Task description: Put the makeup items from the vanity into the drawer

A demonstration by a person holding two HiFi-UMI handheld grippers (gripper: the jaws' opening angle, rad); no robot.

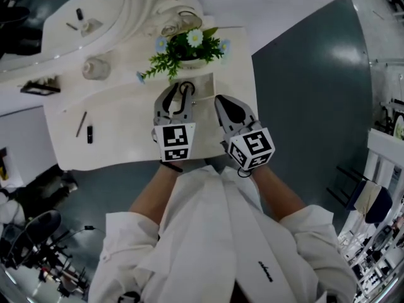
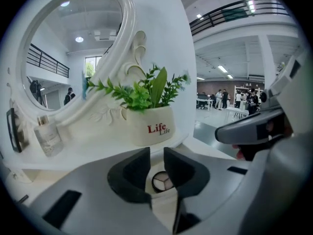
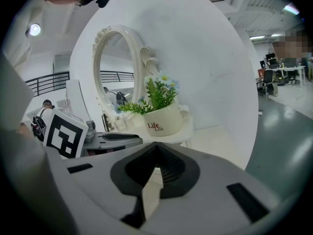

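Left claw (image 2: 157,153) closing, its 2 jaws a little apart around a round compact (image 2: 161,181) on the vanity top (image 2: 93,153); right claw (image 3: 155,146) clenched, empty

Glossy white pot (image 2: 149,126), smooth white vanity top (image 1: 126,118), clear glass bottle (image 2: 48,137), polished dark floor (image 1: 309,87), white cloth shirt (image 1: 214,245)

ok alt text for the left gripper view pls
The left gripper looks along its dark jaws, which are closing with a small round compact between them. Behind it on the white vanity stand a white pot of green leaves marked Life, an ornate oval mirror and a small bottle.
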